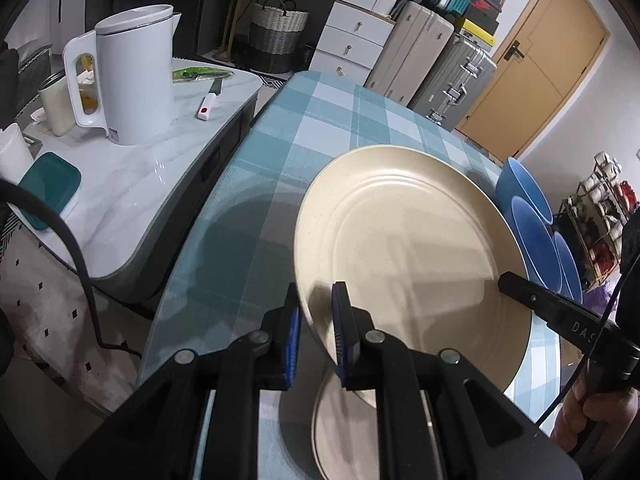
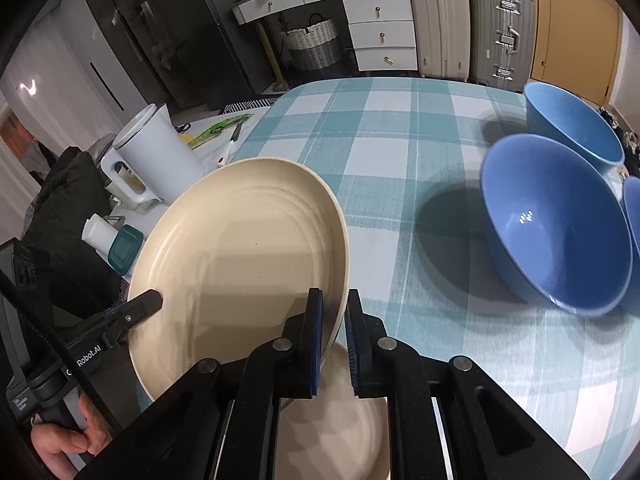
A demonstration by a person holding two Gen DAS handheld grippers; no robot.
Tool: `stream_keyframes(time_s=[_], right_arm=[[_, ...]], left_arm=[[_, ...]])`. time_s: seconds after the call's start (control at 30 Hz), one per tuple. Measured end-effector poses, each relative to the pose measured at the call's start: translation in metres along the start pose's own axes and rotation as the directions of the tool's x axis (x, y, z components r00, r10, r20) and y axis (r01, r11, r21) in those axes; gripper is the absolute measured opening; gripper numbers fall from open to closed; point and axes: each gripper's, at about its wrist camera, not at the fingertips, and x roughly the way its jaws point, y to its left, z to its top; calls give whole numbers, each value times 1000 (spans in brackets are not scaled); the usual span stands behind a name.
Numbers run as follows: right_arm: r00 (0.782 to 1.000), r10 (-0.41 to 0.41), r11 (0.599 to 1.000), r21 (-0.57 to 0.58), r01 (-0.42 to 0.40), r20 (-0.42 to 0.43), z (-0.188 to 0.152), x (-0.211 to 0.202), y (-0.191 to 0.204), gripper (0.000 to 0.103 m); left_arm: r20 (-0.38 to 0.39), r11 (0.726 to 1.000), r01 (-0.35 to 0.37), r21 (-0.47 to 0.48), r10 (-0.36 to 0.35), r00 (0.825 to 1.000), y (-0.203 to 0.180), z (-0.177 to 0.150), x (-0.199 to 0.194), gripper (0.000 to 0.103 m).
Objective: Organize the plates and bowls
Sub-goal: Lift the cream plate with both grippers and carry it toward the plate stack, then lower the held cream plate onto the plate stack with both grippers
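Observation:
A large cream plate (image 1: 408,248) (image 2: 240,256) hangs tilted above the checked tablecloth (image 1: 340,120), carried between both grippers. My left gripper (image 1: 316,300) is shut on its near left rim, and it also shows in the right wrist view as the left gripper (image 2: 154,300). On the opposite rim my right gripper (image 2: 335,300) is shut, seen from the left wrist as the right gripper (image 1: 506,280). A second cream plate (image 1: 340,432) (image 2: 340,420) lies on the table underneath. Three blue bowls stand to the right: a near bowl (image 2: 560,232), a far bowl (image 2: 576,120) and a third bowl (image 2: 634,208) cut off by the frame edge.
To the left is a marble side table (image 1: 140,184) with a white kettle (image 1: 132,76), a knife (image 1: 210,100) and a teal-lidded container (image 1: 50,188). Behind the table stand suitcases (image 1: 436,60), white drawers (image 1: 352,36) and a woven basket (image 1: 278,36).

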Motion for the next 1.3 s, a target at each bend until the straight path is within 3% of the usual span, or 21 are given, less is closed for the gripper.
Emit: stream_keyframes(time_s=[0.53, 0.93, 1.3], right_arm=[[1000, 1, 999, 44, -2, 26, -51, -39, -14, 10], [996, 5, 999, 49, -10, 92, -96, -50, -22, 10], [995, -3, 999, 46, -1, 96, -107, -46, -21, 11]], left_arm=[[-4, 994, -13, 107, 13, 1000, -26, -42, -24, 15], [3, 976, -82, 202, 83, 997, -42, -80, -29, 18], [-5, 968, -112, 225, 117, 993, -44, -84, -24, 19]])
